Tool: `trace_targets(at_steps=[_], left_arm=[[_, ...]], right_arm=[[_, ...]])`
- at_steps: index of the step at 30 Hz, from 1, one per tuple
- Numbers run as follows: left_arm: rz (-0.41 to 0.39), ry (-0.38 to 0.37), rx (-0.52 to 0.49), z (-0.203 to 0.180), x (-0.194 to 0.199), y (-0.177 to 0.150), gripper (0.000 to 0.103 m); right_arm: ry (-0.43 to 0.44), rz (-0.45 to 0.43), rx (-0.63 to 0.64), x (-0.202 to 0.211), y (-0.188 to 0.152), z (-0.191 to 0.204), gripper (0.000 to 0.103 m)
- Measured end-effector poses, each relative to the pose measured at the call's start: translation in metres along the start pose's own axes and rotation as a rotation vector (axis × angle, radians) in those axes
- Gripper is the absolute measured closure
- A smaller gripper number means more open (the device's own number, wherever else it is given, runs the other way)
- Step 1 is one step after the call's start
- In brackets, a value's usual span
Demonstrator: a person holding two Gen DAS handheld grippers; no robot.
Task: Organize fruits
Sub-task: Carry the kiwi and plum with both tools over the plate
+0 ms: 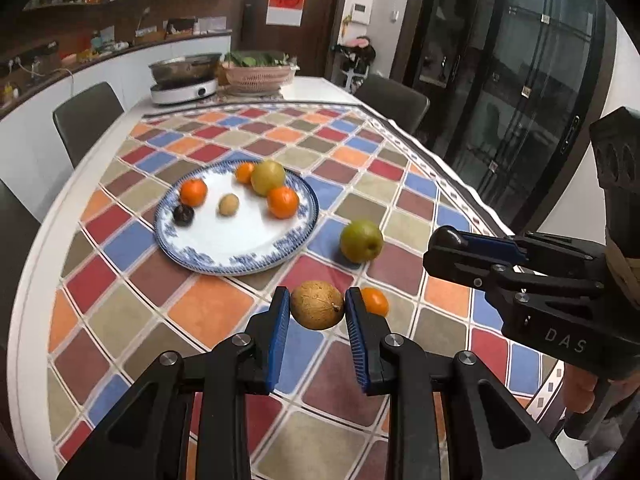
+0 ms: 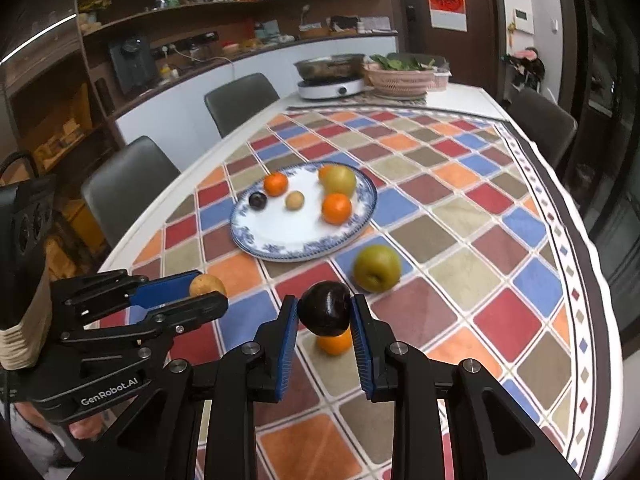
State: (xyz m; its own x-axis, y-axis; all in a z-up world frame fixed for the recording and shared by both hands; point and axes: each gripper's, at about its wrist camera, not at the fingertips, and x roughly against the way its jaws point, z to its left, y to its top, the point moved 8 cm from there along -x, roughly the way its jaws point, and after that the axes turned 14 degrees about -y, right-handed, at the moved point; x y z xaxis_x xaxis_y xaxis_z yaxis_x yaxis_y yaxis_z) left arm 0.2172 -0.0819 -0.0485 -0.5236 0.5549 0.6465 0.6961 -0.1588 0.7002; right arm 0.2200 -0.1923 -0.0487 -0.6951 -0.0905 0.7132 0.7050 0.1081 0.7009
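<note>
My left gripper [image 1: 317, 307] is shut on a brown round fruit [image 1: 317, 305] and holds it above the tablecloth; it also shows in the right wrist view [image 2: 200, 292]. My right gripper [image 2: 325, 314] is shut on a dark plum [image 2: 325, 308], above an orange [image 2: 334, 342]. A blue-and-white plate [image 1: 236, 258] holds several fruits: oranges [image 1: 283, 201], a green pear [image 1: 268, 177], a small brown fruit [image 1: 228, 204] and a dark plum [image 1: 183, 214]. A green pear [image 1: 361, 241] and an orange [image 1: 375, 301] lie on the cloth near the plate.
The table has a colourful checked cloth [image 1: 200, 312]. An induction cooker with a pan [image 1: 184, 80] and a basket of greens [image 1: 258, 70] stand at the far end. Grey chairs [image 1: 86, 120] flank the table. The table edge [image 2: 600, 280] curves at the right.
</note>
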Motion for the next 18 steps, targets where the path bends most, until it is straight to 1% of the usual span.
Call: trace_targets(at_steps=[9,12,18], left_arm=[[-0.079,0.047,-0.039,0.012,0.029,0.030,0.074],[-0.093,0.021,-0.024,0.017,0.035,0.040,0.074],[-0.121,0.047,-0.059,0.025,0.044,0.064,0.074]], right_arm=[[0.010,-0.061,0.043,0.007,0.031,0.018,0.075],[0.015,-0.086,0.057,0.008,0.045,0.024,0.075],[0.034,-0.107,0.066,0.004,0.067,0.035,0.075]])
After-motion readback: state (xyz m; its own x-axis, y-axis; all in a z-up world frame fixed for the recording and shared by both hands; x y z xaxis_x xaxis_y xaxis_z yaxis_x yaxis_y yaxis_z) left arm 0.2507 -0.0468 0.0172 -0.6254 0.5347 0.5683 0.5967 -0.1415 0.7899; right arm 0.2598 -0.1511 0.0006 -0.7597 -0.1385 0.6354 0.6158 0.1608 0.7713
